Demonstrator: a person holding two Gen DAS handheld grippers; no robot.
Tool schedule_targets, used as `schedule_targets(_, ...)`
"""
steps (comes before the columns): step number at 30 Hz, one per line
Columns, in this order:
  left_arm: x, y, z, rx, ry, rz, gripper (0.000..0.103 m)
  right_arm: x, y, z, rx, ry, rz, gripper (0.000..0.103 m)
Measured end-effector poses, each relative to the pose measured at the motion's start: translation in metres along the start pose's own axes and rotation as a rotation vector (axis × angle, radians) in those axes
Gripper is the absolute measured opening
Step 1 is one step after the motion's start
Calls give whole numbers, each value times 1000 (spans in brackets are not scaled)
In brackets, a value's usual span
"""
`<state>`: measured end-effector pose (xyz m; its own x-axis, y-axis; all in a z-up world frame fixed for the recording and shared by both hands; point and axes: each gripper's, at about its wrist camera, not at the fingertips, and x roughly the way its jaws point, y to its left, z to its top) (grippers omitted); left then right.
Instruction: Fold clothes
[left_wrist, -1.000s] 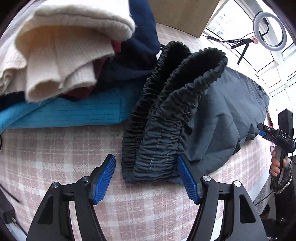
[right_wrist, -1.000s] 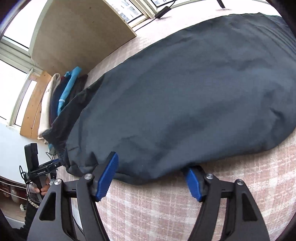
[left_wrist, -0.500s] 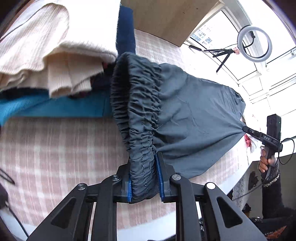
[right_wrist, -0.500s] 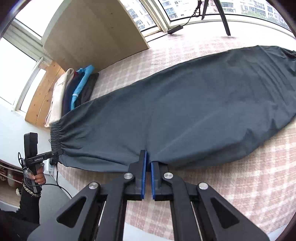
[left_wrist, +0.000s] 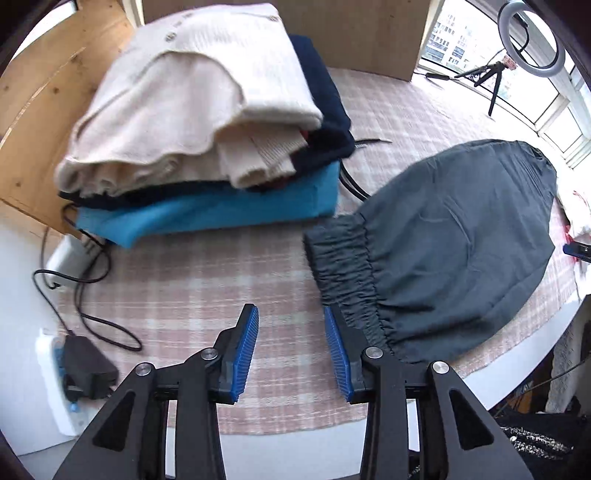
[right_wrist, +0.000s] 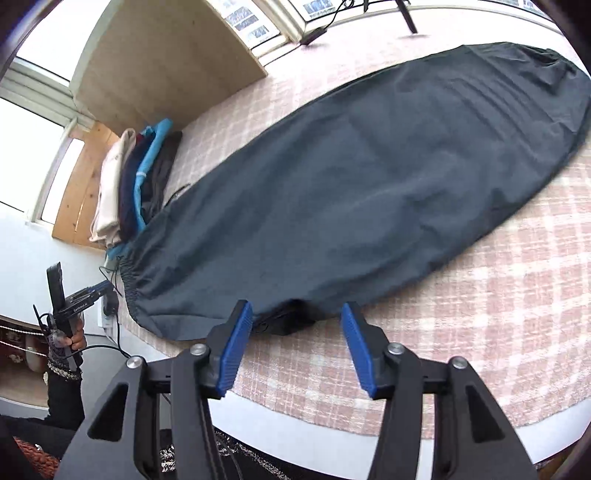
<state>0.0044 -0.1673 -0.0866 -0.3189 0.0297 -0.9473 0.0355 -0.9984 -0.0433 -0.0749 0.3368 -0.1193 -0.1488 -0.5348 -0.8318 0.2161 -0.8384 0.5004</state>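
Both jaw pairs apart, holding nothing: left gripper (left_wrist: 291, 350), right gripper (right_wrist: 297, 347). Dark trousers (right_wrist: 369, 177) lie flat along the tabletop's (right_wrist: 498, 332) near edge, waistband beside the folded stack (left_wrist: 207, 147). Thin, limp, probably slippery cloth; I'd pinch the elastic waistband (left_wrist: 343, 266) and hem.

Trousers (left_wrist: 454, 236): dark slate grey, plain, no pattern; same in the right view (right_wrist: 351, 177).
Counter cloth (left_wrist: 192, 280): pink and cream plaid.
Stack: cream knit (left_wrist: 192, 99) on top, navy layer (left_wrist: 325, 110) under it, a sliver of dark red, bright blue piece (left_wrist: 221, 214) at the bottom.
Fingers (left_wrist: 243, 354): black frames, blue ribbed pads, silver screws; same on the right gripper (right_wrist: 232, 350).
Boards behind the stack (left_wrist: 37, 110): pale natural wood with grain and knots.
Cables (left_wrist: 92, 317) black; power strip (left_wrist: 48, 376) white.
Ring light (left_wrist: 532, 37): black stand, white ring.
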Motion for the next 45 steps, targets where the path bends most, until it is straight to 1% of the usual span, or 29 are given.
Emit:
schedule_targets(2,-17,28,-9,21,-28,-50,36,-5,-16,3,22,-19,-11,51)
schedule_targets(4,-29,8,-19,75,-30,-108,37,13,-24,12,26,44,-1,51)
schedule_targets(6,-18,-45,-18,139,-18,-145,37,33,-37,18,45,135,39,51)
schedule_targets(7,-14,-68,-19,166,-7,-172,37,43,-40,22,52,166,51,50)
schedule_targets(10,-9,-141,-35,237,24,-274,37,48,-31,35,-23,136,52,28)
schedule_targets(12,-9,-196,-37,270,24,-306,37,43,-24,50,-63,102,98,27)
schedule_targets(14,-4,-238,-38,274,13,-359,37,36,-18,66,-99,65,150,20)
schedule_targets(16,2,-280,-37,292,9,-385,38,32,-12,81,-137,58,177,19)
schedule_targets(18,15,-323,-33,309,-17,-346,41,31,-9,94,-172,69,202,19)
schedule_targets(20,27,-355,-31,342,-33,-280,41,33,-8,98,-199,137,197,20)
schedule_targets(22,39,-378,-31,392,-52,-194,43,27,-15,87,-246,185,168,21)
schedule_targets(23,45,-384,-31,405,-56,-148,43,24,-18,82,-270,209,153,25)
schedule_targets(24,50,-385,-29,401,-55,-118,43,21,-21,76,-293,233,139,29)
schedule_targets(25,55,-387,-27,397,-54,-89,43,22,-29,69,-291,260,141,35)
schedule_targets(27,61,-377,-16,339,-46,-64,41,27,-41,57,-300,303,158,35)
schedule_targets(28,61,-369,-10,303,-54,-67,41,32,-44,51,-315,318,172,35)
schedule_targets(30,61,-354,2,231,-68,-72,41,49,-42,45,-357,353,179,32)
schedule_targets(32,62,-340,11,185,-72,-66,41,67,-38,40,-392,396,186,13)
schedule_targets(33,63,-336,14,174,-73,-58,41,72,-35,39,-410,402,181,12)
schedule_targets(34,65,-331,16,163,-71,-56,41,77,-33,38,-428,406,175,12)
schedule_targets(36,65,-326,17,138,-57,-57,41,77,-26,48,-469,355,134,12)
schedule_targets(40,56,-327,8,112,-66,-75,42,67,-23,76,-443,290,184,12)
schedule_targets(41,53,-330,4,113,-70,-85,42,66,-20,81,-453,279,177,12)
schedule_targets(42,50,-334,1,115,-74,-95,44,65,-17,85,-465,268,170,12)
schedule_targets(43,47,-337,-3,116,-78,-105,47,69,-12,89,-473,266,173,12)
schedule_targets(45,45,-347,-7,132,-78,-111,52,73,-8,94,-470,280,183,12)
